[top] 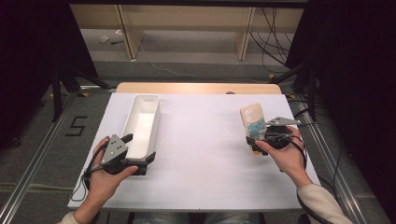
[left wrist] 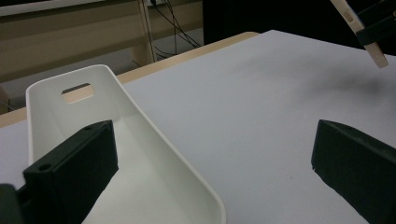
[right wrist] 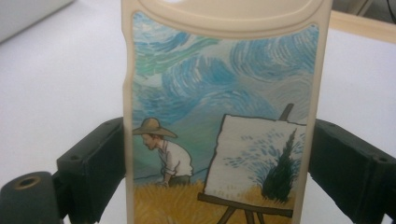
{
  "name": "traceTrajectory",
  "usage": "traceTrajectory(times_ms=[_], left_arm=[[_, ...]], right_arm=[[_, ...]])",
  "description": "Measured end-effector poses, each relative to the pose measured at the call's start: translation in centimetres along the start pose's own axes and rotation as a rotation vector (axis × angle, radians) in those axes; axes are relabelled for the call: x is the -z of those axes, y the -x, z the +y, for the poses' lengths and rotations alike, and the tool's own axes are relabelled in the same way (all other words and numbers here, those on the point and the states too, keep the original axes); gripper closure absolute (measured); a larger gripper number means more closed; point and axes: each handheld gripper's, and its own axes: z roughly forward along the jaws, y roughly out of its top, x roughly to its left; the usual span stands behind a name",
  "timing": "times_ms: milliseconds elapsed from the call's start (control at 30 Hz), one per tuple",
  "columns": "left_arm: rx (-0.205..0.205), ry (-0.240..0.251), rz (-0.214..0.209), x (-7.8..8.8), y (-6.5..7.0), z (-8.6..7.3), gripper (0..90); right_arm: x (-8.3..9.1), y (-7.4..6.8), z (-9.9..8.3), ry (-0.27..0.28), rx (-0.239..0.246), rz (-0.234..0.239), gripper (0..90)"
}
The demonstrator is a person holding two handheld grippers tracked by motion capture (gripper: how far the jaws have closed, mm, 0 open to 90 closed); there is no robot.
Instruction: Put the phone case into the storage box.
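The right hand-held gripper [top: 259, 138] has its jaws closed on the two long edges of a phone case [top: 252, 122], a cream one with a painted scene of swirling blue sky, a figure in a straw hat and an easel, and holds it lifted clear of the desk [top: 205, 140] near the right edge; in the right gripper view the case [right wrist: 219, 112] stands upright between the two black jaws, printed side toward the camera. So the pick-up looks done. What seems left is the carry and the drop: a long white bin [top: 141, 125] sits by the left edge of the desk, well apart from the case, and looks empty as far as its inside shows. The left hand-held gripper [top: 140, 163] rests at the bin's near end with its jaws spread wide and nothing between them; in the left gripper view one jaw is over the inside of the bin [left wrist: 140, 154] and the other stands out over the bare desk, so the bin's wall lies between them ungripped. My reading is that the work is about half through, with the case yet to cross the desk and go into the bin.
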Motion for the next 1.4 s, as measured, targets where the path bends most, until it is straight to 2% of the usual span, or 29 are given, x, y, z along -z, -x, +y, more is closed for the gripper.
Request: traceTrajectory(times_ms=[267,633,833,1000,1400], left_arm=[[0.000,-0.001,-0.002,0.0,0.0,0.0,0.1],[0.000,-0.002,0.000,-0.2,0.0,0.0,0.3],[-0.009,0.004,0.013,-0.2,0.0,0.3,0.4],[-0.009,0.018,0.024,-0.3,-0.1,0.9,0.5],[-0.028,0.032,-0.011,-2.2,1.1,3.1,1.6]], right_arm=[[-0.2,-0.7,0.0,0.078,0.037,0.019,11.0],[-0.3,-1.3,-0.2,0.131,0.038,0.053,11.0],[-0.4,-1.9,-0.1,0.158,0.061,0.069,11.0],[-0.5,-2.4,0.1,0.184,0.080,0.078,11.0],[-1.3,-4.4,1.2,0.211,0.108,0.102,11.0]])
